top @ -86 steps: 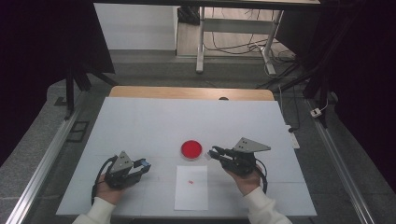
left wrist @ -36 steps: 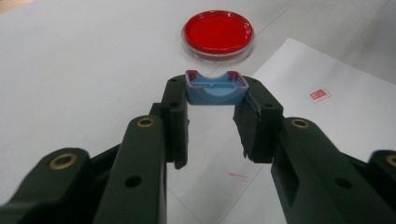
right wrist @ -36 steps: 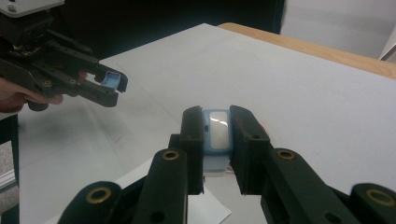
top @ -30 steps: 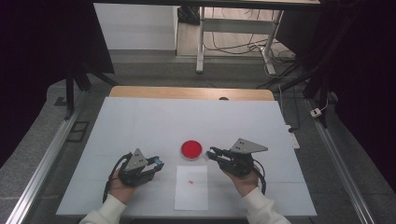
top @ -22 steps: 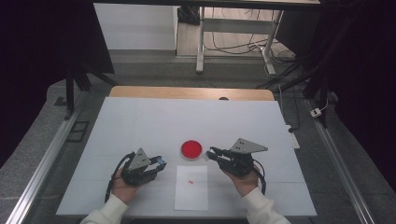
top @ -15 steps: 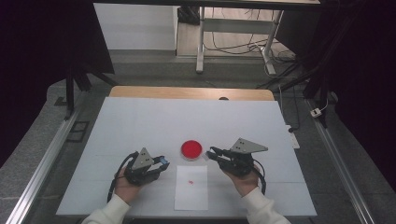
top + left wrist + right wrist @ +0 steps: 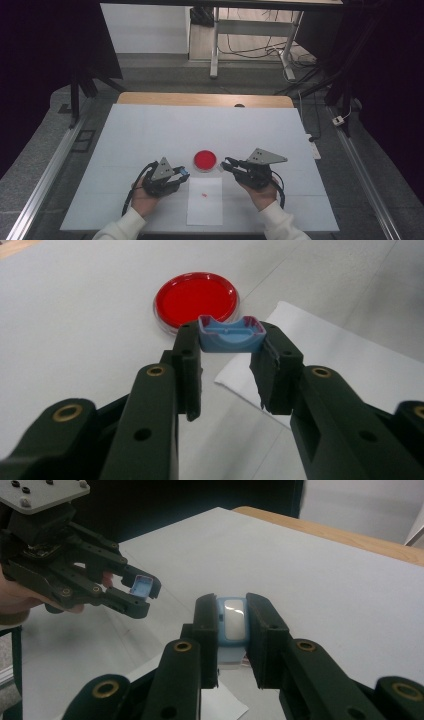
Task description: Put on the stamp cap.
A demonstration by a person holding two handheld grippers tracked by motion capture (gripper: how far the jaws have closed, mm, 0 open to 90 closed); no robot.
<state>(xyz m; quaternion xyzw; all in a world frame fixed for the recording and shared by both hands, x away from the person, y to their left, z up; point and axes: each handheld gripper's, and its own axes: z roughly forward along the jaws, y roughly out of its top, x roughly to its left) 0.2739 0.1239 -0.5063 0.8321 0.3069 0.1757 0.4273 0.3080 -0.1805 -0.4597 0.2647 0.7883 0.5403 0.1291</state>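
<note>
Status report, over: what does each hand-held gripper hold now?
Left hand-held gripper shut on small blue plastic cap. Right hand-held gripper shut on light blue plastic piece. Round red dish and white paper sheet lie between them, untouched.

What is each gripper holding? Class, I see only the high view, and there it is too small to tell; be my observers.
Observer: The left gripper pinches a small blue cap with a raised rim.
Operator: And the right?
Observer: The right gripper is shut on a light blue piece with a pale, glossy face.
Operator: What is the red disc?
Observer: A shallow dish with a clear rim, red inside, on the table just past the cap, beside the paper.
</note>
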